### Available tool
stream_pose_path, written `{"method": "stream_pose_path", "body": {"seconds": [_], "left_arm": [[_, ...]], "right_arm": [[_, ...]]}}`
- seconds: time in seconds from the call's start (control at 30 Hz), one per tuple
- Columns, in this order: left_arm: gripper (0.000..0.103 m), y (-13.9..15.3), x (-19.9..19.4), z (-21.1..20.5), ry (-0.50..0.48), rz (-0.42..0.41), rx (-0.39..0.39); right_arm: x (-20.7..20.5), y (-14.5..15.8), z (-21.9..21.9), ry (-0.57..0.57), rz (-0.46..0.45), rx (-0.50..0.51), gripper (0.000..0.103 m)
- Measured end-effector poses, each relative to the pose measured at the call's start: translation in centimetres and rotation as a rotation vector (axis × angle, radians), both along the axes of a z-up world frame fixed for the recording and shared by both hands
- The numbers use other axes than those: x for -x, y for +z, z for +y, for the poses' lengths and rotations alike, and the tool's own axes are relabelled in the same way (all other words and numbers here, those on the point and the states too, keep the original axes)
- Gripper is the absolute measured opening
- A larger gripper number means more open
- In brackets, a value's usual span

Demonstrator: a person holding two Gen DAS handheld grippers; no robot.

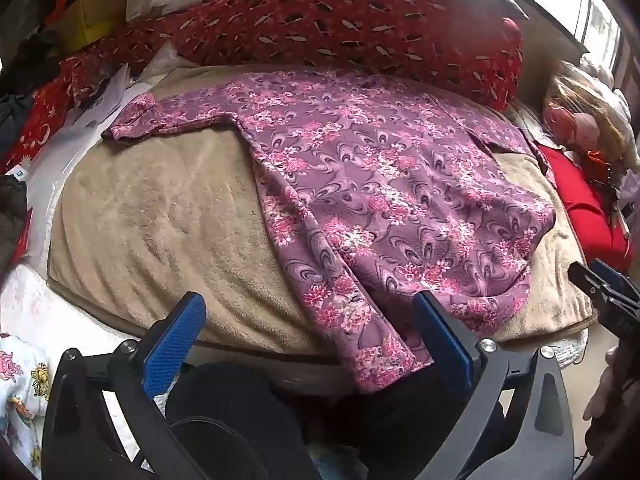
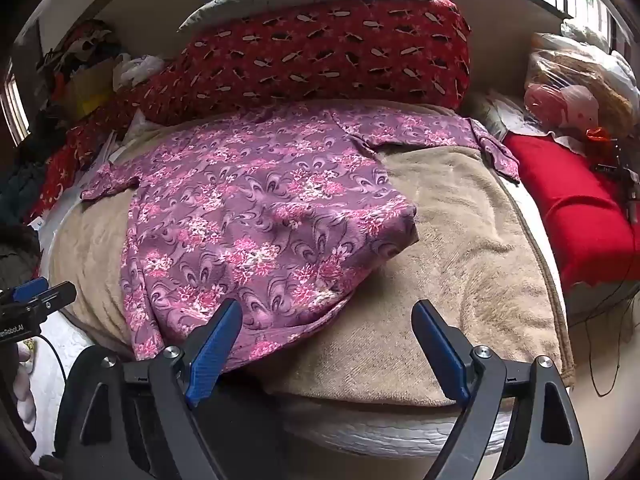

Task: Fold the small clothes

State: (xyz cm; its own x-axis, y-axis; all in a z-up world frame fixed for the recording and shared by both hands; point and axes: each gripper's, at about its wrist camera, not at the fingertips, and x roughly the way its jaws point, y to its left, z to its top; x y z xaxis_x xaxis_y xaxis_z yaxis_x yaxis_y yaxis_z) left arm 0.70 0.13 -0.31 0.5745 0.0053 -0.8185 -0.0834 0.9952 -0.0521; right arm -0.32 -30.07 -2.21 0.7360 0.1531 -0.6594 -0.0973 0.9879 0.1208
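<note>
Left: red star-print cloth (image 1: 40, 128) and loose papers (image 1: 100, 100) crowd the bed's left edge.

Centre: the purple floral top (image 1: 380, 184) lies spread on the beige fleece blanket (image 1: 160, 208) on the bed, sleeves out to each side, its hem hanging over the near edge. Behind it, a red patterned bolster (image 1: 340, 28).

Right: a red cushion (image 2: 580, 216) and plastic-wrapped bundles (image 2: 572, 76).

Risk, as I judge it: the overhanging hem could slide off the bed if you tug one side only; the plush blanket may get pinched up with the fabric and drag.

Your left gripper (image 1: 308, 328) hovers low at the near edge, pointing forward over the hem, jaws wide apart, holding nothing. Your right gripper (image 2: 326, 336) hovers beside the top's right lower corner, jaws likewise spread wide and empty.
</note>
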Motion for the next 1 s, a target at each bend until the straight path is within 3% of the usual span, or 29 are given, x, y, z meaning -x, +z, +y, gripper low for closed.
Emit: {"method": "stream_pose_path", "body": {"seconds": [1.0], "left_arm": [[0.103, 0.4, 0.0, -1.1, -0.029, -0.019, -0.03]], "right_arm": [[-0.1, 1.1, 0.7, 0.033, -0.031, 0.073, 0.088]]}}
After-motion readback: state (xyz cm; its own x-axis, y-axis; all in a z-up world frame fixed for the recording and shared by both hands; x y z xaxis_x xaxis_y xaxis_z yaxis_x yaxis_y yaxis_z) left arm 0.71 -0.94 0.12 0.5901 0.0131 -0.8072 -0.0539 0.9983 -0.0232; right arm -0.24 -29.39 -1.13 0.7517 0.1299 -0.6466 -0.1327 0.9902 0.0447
